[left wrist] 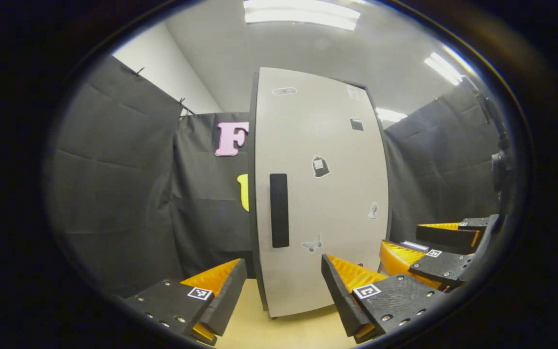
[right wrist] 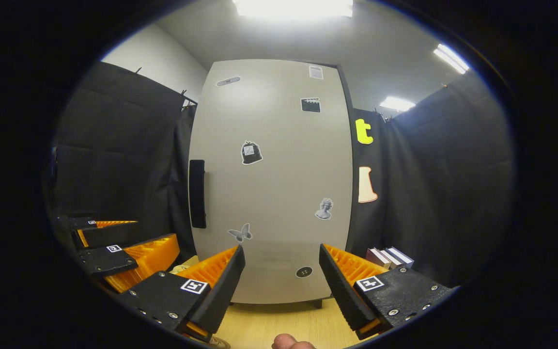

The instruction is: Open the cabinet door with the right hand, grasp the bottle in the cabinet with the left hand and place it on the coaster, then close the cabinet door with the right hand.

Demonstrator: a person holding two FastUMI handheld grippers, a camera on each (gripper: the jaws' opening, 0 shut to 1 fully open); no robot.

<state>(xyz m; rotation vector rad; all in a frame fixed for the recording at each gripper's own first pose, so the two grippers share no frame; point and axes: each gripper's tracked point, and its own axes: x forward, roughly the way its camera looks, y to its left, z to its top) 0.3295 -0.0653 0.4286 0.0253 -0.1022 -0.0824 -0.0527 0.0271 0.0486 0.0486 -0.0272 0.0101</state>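
Cabinet door (left wrist: 317, 194) shut, pale grey, upright on the light wooden table (left wrist: 279, 332); small stickers scattered over its face. Dark vertical handle (left wrist: 279, 210) sits near the door's left edge, at about mid-height. Left gripper view: left gripper (left wrist: 284, 291) has its fingers spread wide with nothing between them, and the lower part of the door shows in the gap, well apart from the tips. Handle lies above the gap, closer to the left finger's line, no contact. Right gripper (left wrist: 446, 249) shows at the right edge of this view, near the door's lower right corner, apart from it. Right gripper view: right gripper (right wrist: 281, 276) likewise wide open and empty, facing the door (right wrist: 269, 184) nearly square-on; the door's bottom edge and a round dark sticker fall between the fingers. Handle (right wrist: 197, 194) is up and to the left of the left finger (right wrist: 213, 281), not touched. Left gripper (right wrist: 124, 252) shows at lower left, beside the door's handle side. A few books (right wrist: 389, 257) stand at the right of the cabinet base. A fingertip (right wrist: 291, 342) of the person shows at the bottom edge. Bottle and coaster: cannot tell where they lie.
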